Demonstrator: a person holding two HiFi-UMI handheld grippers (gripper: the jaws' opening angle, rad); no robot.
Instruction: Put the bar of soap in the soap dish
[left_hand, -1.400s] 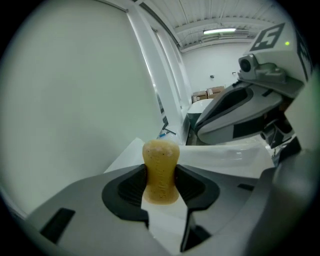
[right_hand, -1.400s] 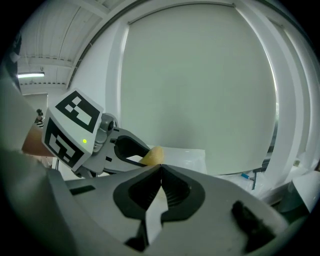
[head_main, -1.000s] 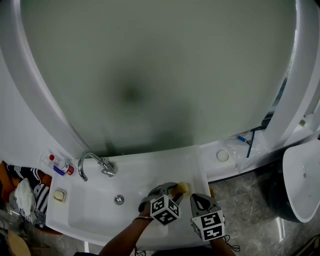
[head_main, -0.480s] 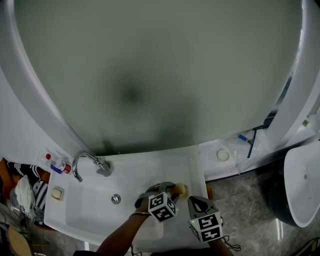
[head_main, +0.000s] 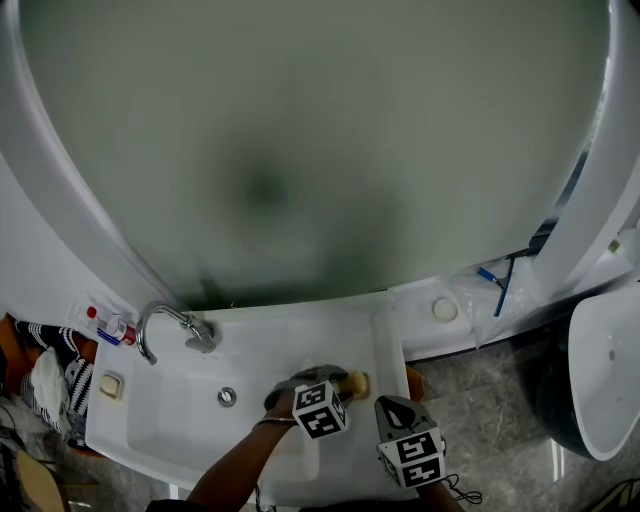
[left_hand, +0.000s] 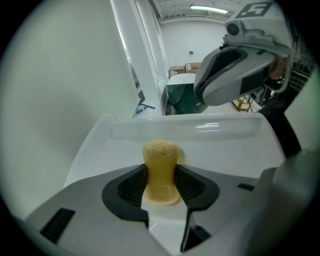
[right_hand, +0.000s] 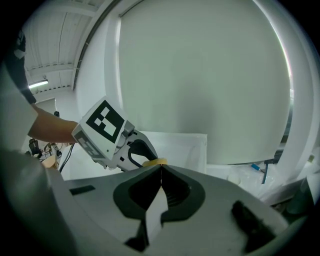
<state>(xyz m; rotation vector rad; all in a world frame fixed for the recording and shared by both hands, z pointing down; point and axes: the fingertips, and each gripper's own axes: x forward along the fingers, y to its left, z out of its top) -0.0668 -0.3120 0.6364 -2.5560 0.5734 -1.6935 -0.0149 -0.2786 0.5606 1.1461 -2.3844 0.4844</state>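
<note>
The yellow bar of soap (head_main: 356, 383) stands on edge between the pads of my left gripper (head_main: 345, 382), which is shut on it over the right end of the white sink (head_main: 170, 420). In the left gripper view the soap (left_hand: 160, 170) is squeezed narrow at its middle in my left gripper (left_hand: 160, 184), above the sink's white ledge (left_hand: 200, 150). My right gripper (head_main: 393, 406) hangs just right of the left one, jaws shut and empty (right_hand: 161, 170). A small beige soap dish (head_main: 110, 385) sits on the sink's left ledge, far from both grippers.
A chrome tap (head_main: 170, 325) and a drain (head_main: 227, 397) lie left of the grippers. Small bottles (head_main: 108, 327) stand at the back left corner, with striped cloth (head_main: 55, 385) beside them. A round white cap (head_main: 445, 310) and a white basin (head_main: 600, 370) are at the right.
Both grippers have sunk a little toward the sink, and the left one has tipped further down. The soap stays in the left gripper's jaws.
</note>
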